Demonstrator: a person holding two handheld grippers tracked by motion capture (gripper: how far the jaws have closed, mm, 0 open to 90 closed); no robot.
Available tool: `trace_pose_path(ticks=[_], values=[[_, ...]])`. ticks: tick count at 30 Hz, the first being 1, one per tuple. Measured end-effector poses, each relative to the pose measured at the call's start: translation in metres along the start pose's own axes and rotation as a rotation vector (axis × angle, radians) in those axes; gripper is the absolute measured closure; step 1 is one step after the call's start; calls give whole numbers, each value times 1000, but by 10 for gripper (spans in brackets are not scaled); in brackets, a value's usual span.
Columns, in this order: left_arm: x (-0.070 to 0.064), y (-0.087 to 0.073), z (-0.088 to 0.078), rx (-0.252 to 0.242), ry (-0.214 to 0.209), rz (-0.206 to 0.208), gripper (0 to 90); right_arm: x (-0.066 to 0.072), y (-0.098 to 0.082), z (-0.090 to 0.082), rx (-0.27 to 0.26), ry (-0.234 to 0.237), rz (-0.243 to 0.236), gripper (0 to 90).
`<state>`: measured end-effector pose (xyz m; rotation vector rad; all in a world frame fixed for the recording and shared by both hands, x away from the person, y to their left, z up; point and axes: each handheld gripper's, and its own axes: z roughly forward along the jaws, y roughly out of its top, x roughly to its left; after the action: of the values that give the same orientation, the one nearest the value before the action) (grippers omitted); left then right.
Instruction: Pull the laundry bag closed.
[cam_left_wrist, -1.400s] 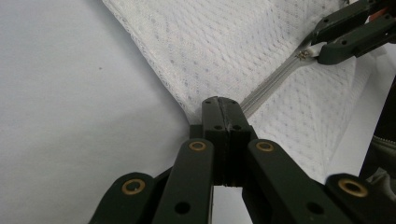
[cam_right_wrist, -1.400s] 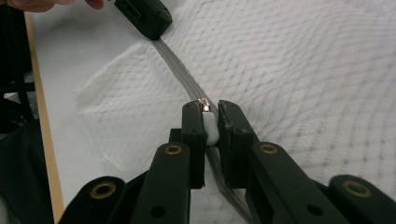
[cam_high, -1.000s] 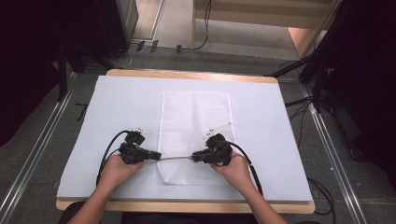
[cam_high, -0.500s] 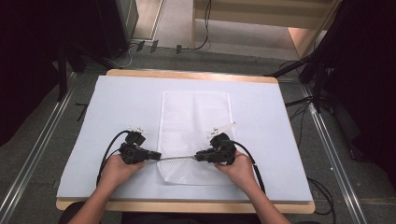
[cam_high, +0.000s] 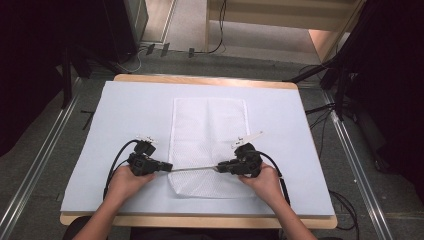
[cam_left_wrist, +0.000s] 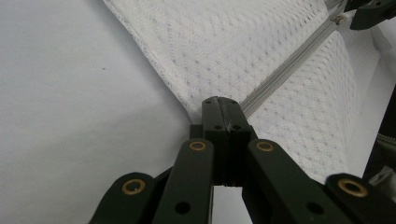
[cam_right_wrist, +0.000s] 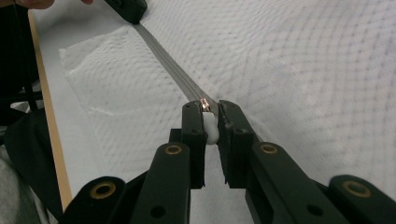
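the table (cam_high: 300, 130) carries a pale blue sheet, and on it the white mesh bag (cam_high: 210, 125) lies flat and lengthwise, its near end toward the person. across that near end runs the grey zipper (cam_high: 192, 169), pulled into a straight, taut line between the two tools.

the left gripper (cam_high: 167, 167) is clenched on the bag's left edge right at the end of the zipper; in the left gripper view its jaws are pressed together on the mesh where the zipper tape (cam_left_wrist: 289, 60) starts. the right gripper (cam_high: 220, 169) pinches the white zipper pull (cam_right_wrist: 211, 128) between its jaws, with the small coppery slider just ahead of them in the right gripper view.

judging from this, the work is zipping the bag. the slider sits near the right end of the track, and the stretch of zipper behind it toward the left gripper (cam_right_wrist: 126, 7) looks closed, so most of the run seems done. what is left appears to be the last short bit to the right edge, then letting go on both sides.
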<state>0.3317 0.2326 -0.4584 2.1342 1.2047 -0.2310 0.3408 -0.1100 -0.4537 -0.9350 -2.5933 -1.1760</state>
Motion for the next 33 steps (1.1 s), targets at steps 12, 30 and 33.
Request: trace_pose_path(ticks=[12, 30, 33], values=[[0, 0, 0, 0, -3, 0, 900, -9, -11, -15, -4, -11, 24, 837], [1, 0, 0, 0, -7, -1, 900, -19, -23, -34, -16, -25, 41, 837], [1, 0, 0, 1, -7, 1, 900, -21, -25, -39, -18, -30, 44, 837]])
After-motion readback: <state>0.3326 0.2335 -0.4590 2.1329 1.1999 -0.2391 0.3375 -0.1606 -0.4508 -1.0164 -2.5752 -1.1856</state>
